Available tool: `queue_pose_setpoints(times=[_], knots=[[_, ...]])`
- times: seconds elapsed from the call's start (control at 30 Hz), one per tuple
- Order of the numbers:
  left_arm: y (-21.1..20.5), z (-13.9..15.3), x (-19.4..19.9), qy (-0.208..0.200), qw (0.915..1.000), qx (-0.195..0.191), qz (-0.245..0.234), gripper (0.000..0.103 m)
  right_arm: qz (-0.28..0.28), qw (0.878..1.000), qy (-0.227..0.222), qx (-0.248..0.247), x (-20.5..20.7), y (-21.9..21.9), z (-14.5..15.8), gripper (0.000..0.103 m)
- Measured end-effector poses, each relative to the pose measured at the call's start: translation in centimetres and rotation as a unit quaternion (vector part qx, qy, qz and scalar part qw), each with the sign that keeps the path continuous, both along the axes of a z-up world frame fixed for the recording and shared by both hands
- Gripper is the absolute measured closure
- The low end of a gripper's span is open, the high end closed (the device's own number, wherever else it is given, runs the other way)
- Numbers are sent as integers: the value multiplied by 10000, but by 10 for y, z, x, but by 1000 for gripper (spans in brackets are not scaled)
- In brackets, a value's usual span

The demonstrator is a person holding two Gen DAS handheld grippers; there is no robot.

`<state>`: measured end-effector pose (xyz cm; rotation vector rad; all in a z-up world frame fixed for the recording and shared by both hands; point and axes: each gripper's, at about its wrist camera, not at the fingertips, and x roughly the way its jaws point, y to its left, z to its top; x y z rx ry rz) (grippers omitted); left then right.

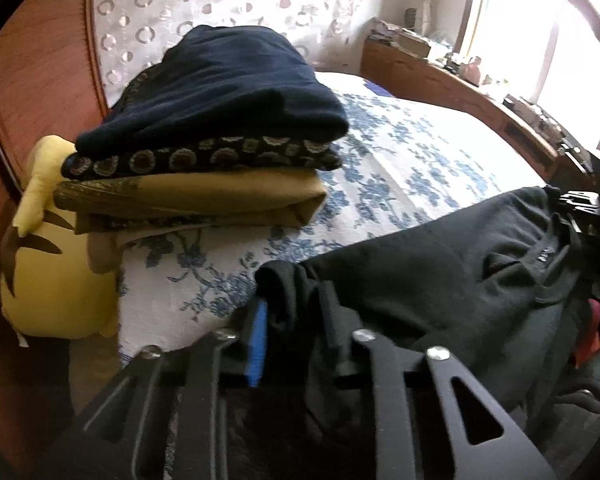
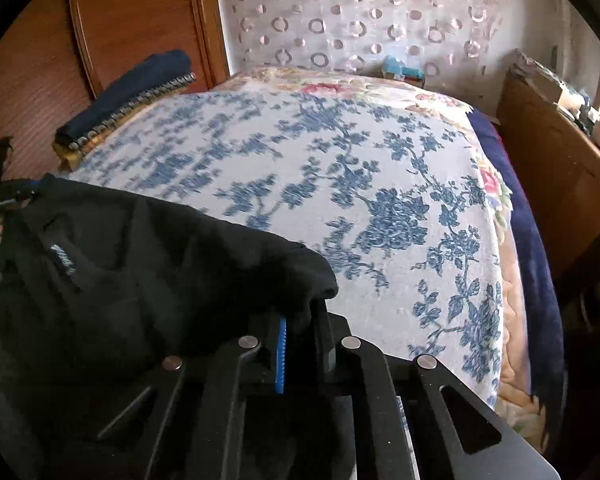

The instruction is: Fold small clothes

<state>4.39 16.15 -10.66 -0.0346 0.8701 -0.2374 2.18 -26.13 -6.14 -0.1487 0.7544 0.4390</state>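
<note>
Big picture first: a bed (image 2: 380,168) under a white spread with blue flower print fills both views, running away toward a far wall papered with ring shapes, wooden panelling on the left, a wooden ledge and bright window on the right. On the near left corner of the bed sits a stack of folded clothes (image 1: 204,136), a navy piece on top, a dark band with round motifs under it, mustard yellow below. Just left of the stack, off the bed edge, a yellow plush toy (image 1: 48,264).

Now the action: a black garment (image 2: 148,264), with a small label showing, is held stretched over the near edge of the bed between the two claws. Its long axis runs left to right across the near edge, the rest of it hanging toward the person.

The left gripper (image 1: 296,320) is pinched narrow on one bunched corner of the cloth, blue pad against it. The right gripper (image 2: 304,332) is likewise clamped on the other corner, fabric draped over its fingers.

My read: this is the carry-and-lay step. To do it well, both corners should stay level and taut, so the piece lands flat on the open spread, well right of the stack. Keep the edge parallel to the bed's near side and lower the far hem first; sag in the middle looks like the risk.
</note>
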Motion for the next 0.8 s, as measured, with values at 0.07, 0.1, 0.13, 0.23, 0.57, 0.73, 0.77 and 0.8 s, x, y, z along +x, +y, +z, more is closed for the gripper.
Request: queue_pose_setpoints(times=[0.07,0.1,0.13,0.23,0.57,0.73,0.77,0.8], knots=[[0,1,-2,0,10000,-73,0,90,0,9999,-130,74,-10,-1,6,94],[0,4,-5,-61,9999,-92,28,92,-15,9997,-216,132,-16,-2,11,94],[0,8,-9,-140,9998,-111,54,92,-19,9993,-300,201,-22,-4,16,94],[-2,30,-26,-473,9983,-321,97,92,111,9974,-512,492,-46,-7,41,94],[-25,121,-63,-1563,9859,-541,-240,93,326,9878,-1508,212,-117,-1,137,96],[-31,175,-91,-2261,9685,-976,-372,93,472,9753,-2159,56,-166,5,185,96],[-32,187,-96,-2392,9654,-967,-368,93,492,9727,-2269,47,-176,4,196,96],[-33,197,-101,-2504,9629,-938,-351,93,499,9699,-2384,39,-183,2,204,96]])
